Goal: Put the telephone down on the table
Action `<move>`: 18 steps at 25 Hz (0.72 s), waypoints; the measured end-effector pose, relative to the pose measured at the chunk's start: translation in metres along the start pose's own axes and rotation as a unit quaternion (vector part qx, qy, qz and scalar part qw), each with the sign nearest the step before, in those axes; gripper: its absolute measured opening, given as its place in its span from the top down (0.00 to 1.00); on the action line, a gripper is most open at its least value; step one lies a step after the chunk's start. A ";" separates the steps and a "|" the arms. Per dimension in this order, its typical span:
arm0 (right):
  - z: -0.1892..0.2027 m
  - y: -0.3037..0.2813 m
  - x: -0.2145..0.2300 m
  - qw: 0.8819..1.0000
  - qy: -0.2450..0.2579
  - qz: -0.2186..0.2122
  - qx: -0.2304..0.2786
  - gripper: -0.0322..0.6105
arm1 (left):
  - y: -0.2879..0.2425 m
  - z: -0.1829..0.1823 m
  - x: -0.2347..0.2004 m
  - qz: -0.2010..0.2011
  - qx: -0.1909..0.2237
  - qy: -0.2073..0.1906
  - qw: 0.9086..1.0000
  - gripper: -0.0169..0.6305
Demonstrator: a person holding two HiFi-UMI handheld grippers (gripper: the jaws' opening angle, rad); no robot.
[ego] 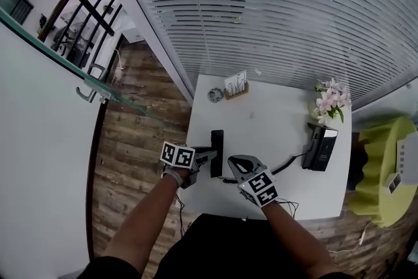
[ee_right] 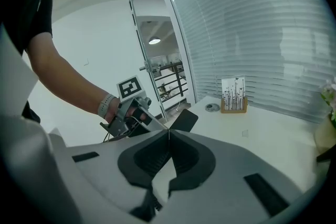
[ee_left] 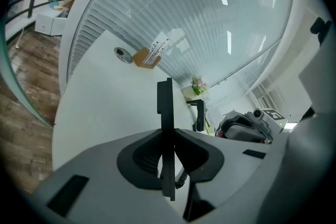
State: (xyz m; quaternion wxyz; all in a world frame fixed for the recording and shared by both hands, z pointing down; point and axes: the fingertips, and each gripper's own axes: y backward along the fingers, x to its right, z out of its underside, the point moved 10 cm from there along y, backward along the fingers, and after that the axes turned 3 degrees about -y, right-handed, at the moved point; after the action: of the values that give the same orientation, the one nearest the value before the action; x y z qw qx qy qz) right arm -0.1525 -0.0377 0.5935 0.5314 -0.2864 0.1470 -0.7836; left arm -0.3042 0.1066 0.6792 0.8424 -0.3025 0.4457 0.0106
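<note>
One slim, flat black handset [ee_left: 166, 102] stands edge-on, clamped in the left gripper [ee_left: 168, 134]; smooth white table [ego: 274, 121] beneath. Right gripper [ee_right: 168, 131] is pinched together, empty.

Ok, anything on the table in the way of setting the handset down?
Nothing visible. The left gripper holds the handset over bare table; the phone base, flowers and card holder stand well clear at the far and right sides.

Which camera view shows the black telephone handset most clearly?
The head view: there the black telephone handset shows at full length against the white table, its end in the left gripper. The left gripper view shows it edge-on, clamped between the jaws; the right gripper view shows only one dark corner.
</note>
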 end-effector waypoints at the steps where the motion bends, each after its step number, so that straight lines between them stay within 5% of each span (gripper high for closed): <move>1: 0.002 -0.003 0.001 1.000 -0.005 0.002 -0.001 0.91 | -0.002 0.000 -0.003 -0.001 -0.001 0.003 1.000 0.86; 18: 0.011 0.015 0.008 0.999 -0.044 0.026 -0.014 0.91 | -0.015 -0.003 -0.033 -0.056 -0.032 0.017 0.998 0.81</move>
State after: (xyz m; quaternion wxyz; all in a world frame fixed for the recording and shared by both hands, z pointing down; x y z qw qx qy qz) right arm -0.1373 -0.0502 0.5964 0.5533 -0.3242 0.1411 -0.7542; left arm -0.3222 0.1017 0.7106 0.8240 -0.3537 0.4418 -0.0278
